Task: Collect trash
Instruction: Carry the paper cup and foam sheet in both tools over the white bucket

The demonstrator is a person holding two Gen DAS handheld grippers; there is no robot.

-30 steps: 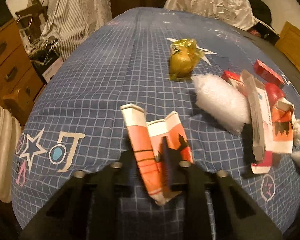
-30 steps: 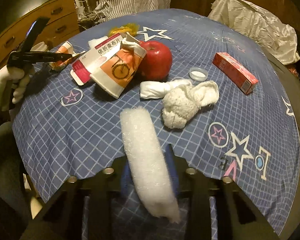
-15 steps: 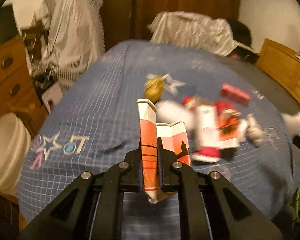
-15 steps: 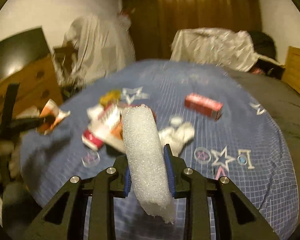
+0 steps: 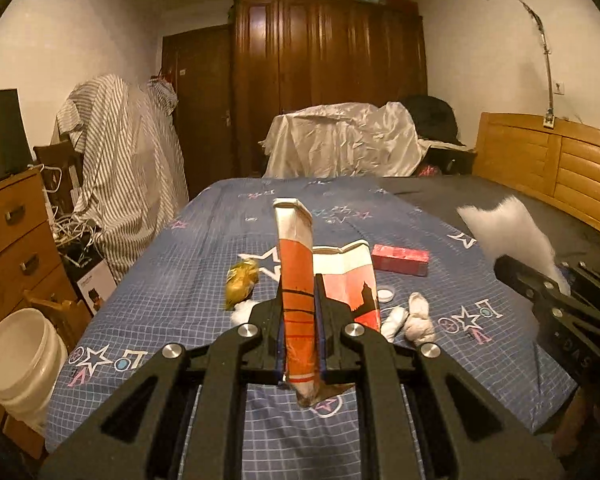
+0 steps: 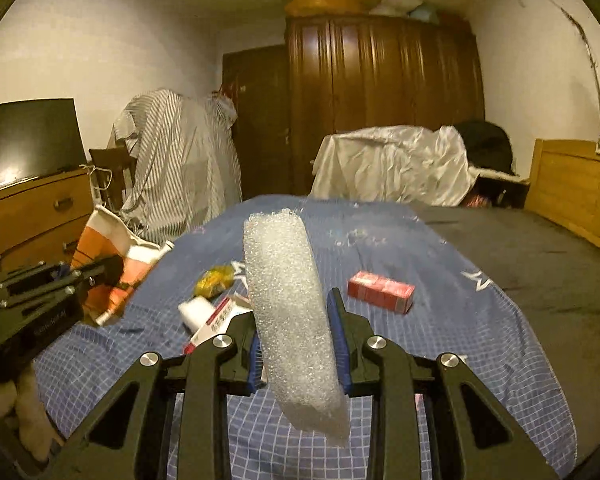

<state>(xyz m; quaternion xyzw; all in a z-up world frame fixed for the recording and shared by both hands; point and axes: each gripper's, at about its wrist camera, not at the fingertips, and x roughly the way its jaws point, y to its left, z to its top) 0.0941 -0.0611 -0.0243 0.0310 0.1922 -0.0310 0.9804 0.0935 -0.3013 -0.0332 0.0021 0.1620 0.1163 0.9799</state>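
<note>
The left gripper [image 5: 299, 334] has its fingers closed on a crushed orange paper cup [image 5: 298, 280], which stands up between them above the bed [image 5: 180, 272]. The right gripper [image 6: 298, 344] squeezes a roll of white foam wrap [image 6: 290, 300] between its fingers.

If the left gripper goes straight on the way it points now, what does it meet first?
Probably the bedspread near the yellow wrapper. The left gripper, shut on the orange carton, points slightly downward; depth is unclear.

wrapper [image 5: 242, 284] left of carton [image 5: 399, 260] | both on bedspread [image 5: 172, 280] | bucket [image 5: 20, 360] seemingly floor-left
</note>
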